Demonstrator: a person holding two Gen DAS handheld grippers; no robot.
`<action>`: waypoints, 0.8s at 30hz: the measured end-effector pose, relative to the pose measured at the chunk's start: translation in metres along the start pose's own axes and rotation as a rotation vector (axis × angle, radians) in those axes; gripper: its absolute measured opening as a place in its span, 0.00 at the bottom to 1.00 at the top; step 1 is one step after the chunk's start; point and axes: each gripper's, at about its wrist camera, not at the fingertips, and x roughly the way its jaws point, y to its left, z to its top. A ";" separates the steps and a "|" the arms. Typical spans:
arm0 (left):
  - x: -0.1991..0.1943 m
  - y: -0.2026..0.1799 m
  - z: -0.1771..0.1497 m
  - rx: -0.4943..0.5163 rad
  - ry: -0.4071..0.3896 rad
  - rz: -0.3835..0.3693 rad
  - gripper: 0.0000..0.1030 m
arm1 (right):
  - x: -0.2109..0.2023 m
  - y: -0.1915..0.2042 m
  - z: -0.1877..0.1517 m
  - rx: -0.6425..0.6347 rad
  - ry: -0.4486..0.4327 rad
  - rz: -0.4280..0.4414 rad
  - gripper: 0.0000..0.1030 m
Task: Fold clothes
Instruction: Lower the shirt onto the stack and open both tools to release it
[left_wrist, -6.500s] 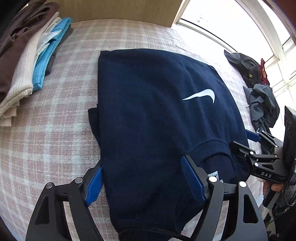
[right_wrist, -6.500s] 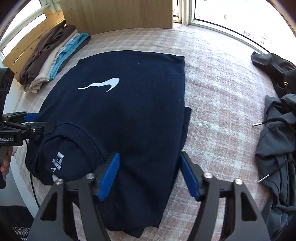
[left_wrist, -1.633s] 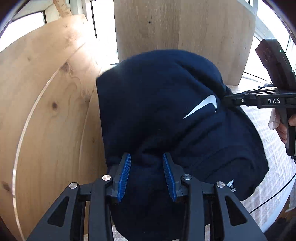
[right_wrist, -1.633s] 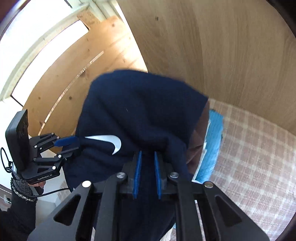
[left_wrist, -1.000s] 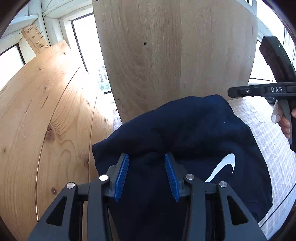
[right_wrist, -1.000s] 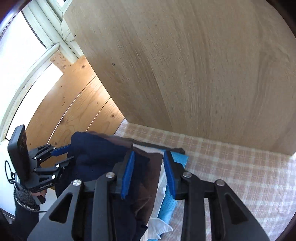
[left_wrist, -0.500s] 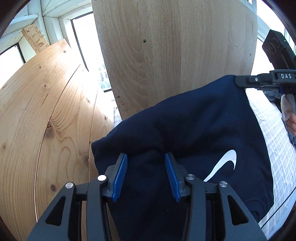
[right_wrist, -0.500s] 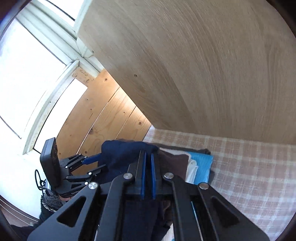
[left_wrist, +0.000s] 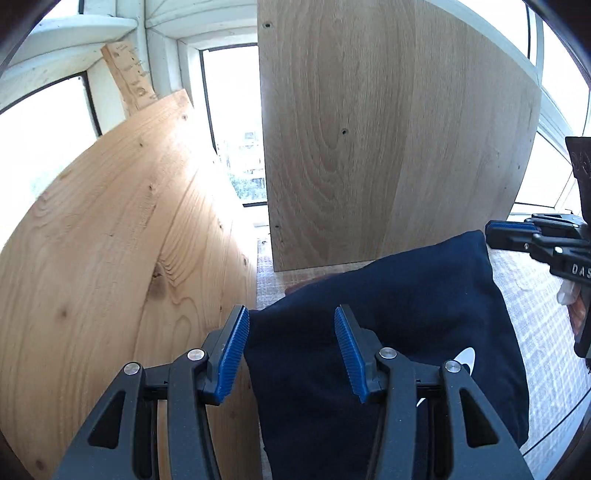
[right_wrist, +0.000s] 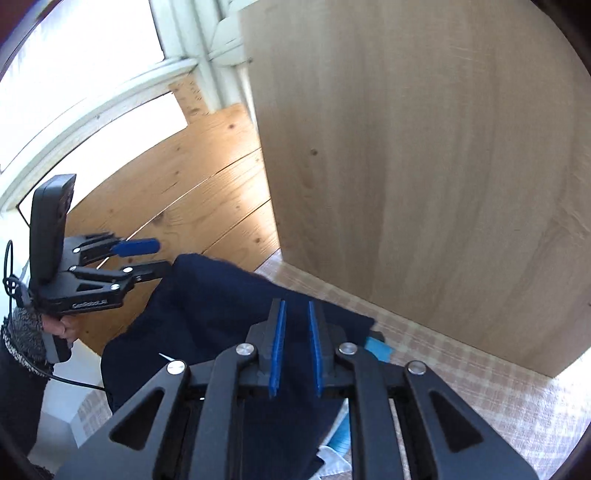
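The folded navy sweatshirt (left_wrist: 388, 314) lies in the far left corner of the checked surface (right_wrist: 480, 387), on top of other folded clothes; a blue garment (right_wrist: 376, 349) peeks out from under its right edge, so it looks set on a stack, which fits a folded piece being put away. My left gripper (left_wrist: 291, 350) has its jaws spread wide, one blue pad (left_wrist: 232, 354) left of the cloth's near edge and the other over it, pinching nothing. My right gripper (right_wrist: 295, 347) sits low over the sweatshirt's right side with its jaws only narrowly apart (I cannot tell whether any fabric is caught between them). Wooden boards (left_wrist: 388, 147) wall in the corner, likely why the stack sits tucked there.
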 end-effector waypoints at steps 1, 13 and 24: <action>0.011 0.000 0.000 0.005 0.017 -0.003 0.47 | 0.011 0.007 0.000 -0.022 0.023 -0.005 0.15; -0.042 -0.018 0.000 0.079 -0.070 0.148 0.48 | -0.008 -0.020 -0.007 0.069 0.035 -0.154 0.37; -0.077 -0.035 -0.108 -0.007 -0.027 0.031 0.48 | -0.078 0.052 -0.132 0.046 0.047 0.082 0.39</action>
